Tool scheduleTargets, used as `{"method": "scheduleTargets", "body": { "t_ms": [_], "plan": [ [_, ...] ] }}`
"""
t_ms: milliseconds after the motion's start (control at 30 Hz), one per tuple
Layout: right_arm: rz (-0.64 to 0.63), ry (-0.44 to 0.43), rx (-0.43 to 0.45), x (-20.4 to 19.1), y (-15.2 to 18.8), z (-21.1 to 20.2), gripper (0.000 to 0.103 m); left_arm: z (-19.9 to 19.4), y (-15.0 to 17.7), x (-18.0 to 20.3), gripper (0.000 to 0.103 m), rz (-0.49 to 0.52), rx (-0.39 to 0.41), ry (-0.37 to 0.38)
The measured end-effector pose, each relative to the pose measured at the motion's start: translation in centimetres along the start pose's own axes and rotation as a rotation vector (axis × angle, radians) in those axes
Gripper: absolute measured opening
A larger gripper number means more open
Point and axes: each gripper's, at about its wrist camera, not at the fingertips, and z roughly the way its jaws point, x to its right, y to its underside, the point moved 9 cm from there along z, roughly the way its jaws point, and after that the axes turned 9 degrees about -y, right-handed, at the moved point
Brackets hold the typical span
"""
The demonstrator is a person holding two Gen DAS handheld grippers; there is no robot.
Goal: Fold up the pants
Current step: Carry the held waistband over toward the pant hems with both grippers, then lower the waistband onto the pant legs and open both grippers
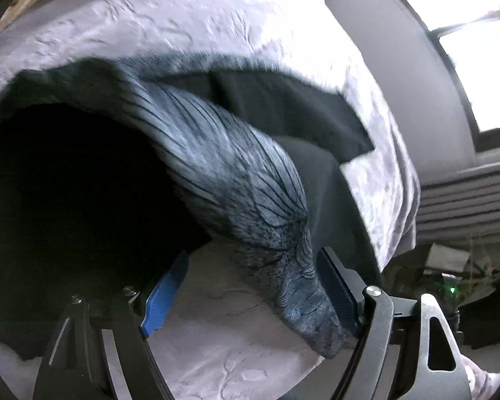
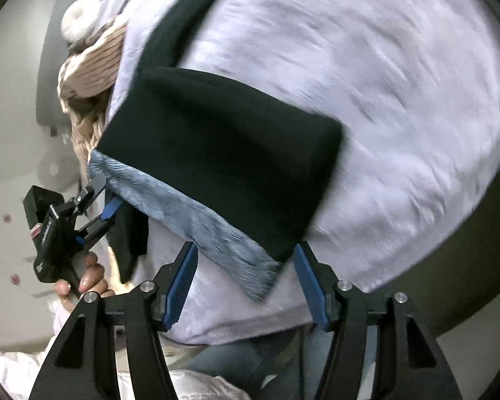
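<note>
Window [image 1: 476,76] left view only, hand [image 2: 90,280] right

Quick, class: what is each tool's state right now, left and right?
Left tool: open; the black pants' grey ribbed waistband lies against one finger.
Right tool: open; the waistband's corner sits between its jaws, not pinched.

One pants [image 2: 216,153], one bedspread [image 2: 400,116], two claws [image 2: 246,286].
</note>
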Motion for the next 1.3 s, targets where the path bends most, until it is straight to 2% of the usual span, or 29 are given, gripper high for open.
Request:
{"method": "scheduleTargets", "body": {
  "t_ms": [133, 167, 200, 233, 267, 300, 333, 467, 567, 600, 633, 700, 767, 833, 900, 1000, 1033, 1067, 1133, 1167, 1200, 1300],
  "plan": [
    [0.027, -0.104, -0.021, 0.3, 0.3, 2.2, 0.063, 1.8, 0.6, 0.5, 0.08, 0.003, -0.043, -0.013],
    [0.033, -0.137, -0.022, 0.1, 0.2, 2.8, 0.057, 2.3, 0.7, 0.7, 0.08, -0.001, -0.054, -0.009],
    [0.042, -0.168, -0.022, 0.4, -0.1, 2.8, 0.051, 2.6, 0.7, 0.9, 0.072, -0.001, -0.058, -0.007],
    [0.057, -0.178, -0.027, 0.5, -0.2, 3.3, 0.029, 2.6, 0.7, 1.0, 0.05, 0.003, -0.061, -0.003],
    [0.079, -0.174, -0.042, 0.9, -0.1, 3.7, 0.02, 2.7, 0.7, 1.4, 0.044, 0.014, -0.076, 0.001],
    [0.097, -0.198, -0.048, 0.8, -0.2, 3.8, 0.018, 2.4, 0.5, 1.7, 0.038, 0.023, -0.073, 0.004],
    [0.095, -0.225, -0.045, 0.4, -0.2, 3.1, 0.016, 1.7, 0.3, 2.1, 0.037, 0.033, -0.063, 0.012],
    [0.074, -0.367, 0.009, -4.0, -2.4, -0.3, 0.015, -1.5, -2.9, 4.0, 0.037, 0.079, 0.029, 0.009],
    [0.028, -0.444, 0.069, -7.8, -6.9, -2.9, 0.015, -2.6, -7.0, 4.6, 0.038, 0.09, 0.101, -0.021],
    [0.014, -0.462, 0.083, -8.8, -8.6, -3.5, 0.015, -2.7, -8.2, 4.3, 0.051, 0.096, 0.119, -0.048],
    [-0.007, -0.479, 0.1, -10.0, -10.9, -4.1, 0.015, -2.8, -9.4, 4.1, 0.072, 0.102, 0.14, -0.082],
    [-0.029, -0.479, 0.121, -11.4, -15.1, -4.9, 0.015, -2.8, -11.8, 4.0, 0.074, 0.109, 0.166, -0.095],
    [-0.019, -0.467, 0.154, -13.0, -20.0, -5.1, 0.015, -2.5, -13.2, 3.4, 0.074, 0.128, 0.153, -0.124],
    [0.032, -0.436, 0.18, -13.7, -24.4, -4.9, 0.018, -2.6, -13.7, 2.9, 0.074, 0.135, 0.139, -0.131],
    [0.039, -0.396, 0.183, -14.2, -27.2, -4.4, 0.018, -2.7, -13.5, 2.5, 0.074, 0.149, 0.133, -0.132],
    [-0.049, -0.221, 0.196, -13.9, -30.4, -3.4, 0.027, -3.5, -13.1, 1.6, 0.074, 0.182, 0.119, -0.164],
    [-0.067, -0.184, 0.193, -13.6, -30.9, -3.1, 0.034, -3.9, -13.0, 1.2, 0.074, 0.178, 0.119, -0.167],
    [-0.075, -0.155, 0.192, -13.2, -31.6, -2.9, 0.047, -4.4, -12.9, 0.4, 0.074, 0.165, 0.123, -0.174],
    [-0.09, -0.098, 0.208, -12.9, -32.2, -2.8, 0.059, -4.9, -12.9, -1.2, 0.075, 0.124, 0.13, -0.201],
    [-0.102, -0.094, 0.218, -13.0, -32.1, -2.9, 0.059, -4.7, -12.8, -2.1, 0.079, 0.097, 0.131, -0.221],
    [-0.116, -0.098, 0.222, -13.1, -32.0, -3.0, 0.059, -4.6, -12.6, -3.3, 0.087, 0.065, 0.134, -0.247],
    [-0.134, -0.113, 0.221, -12.3, -30.3, -2.8, 0.059, -3.5, -11.3, -7.1, 0.087, -0.046, 0.122, -0.331]
  ]
}}
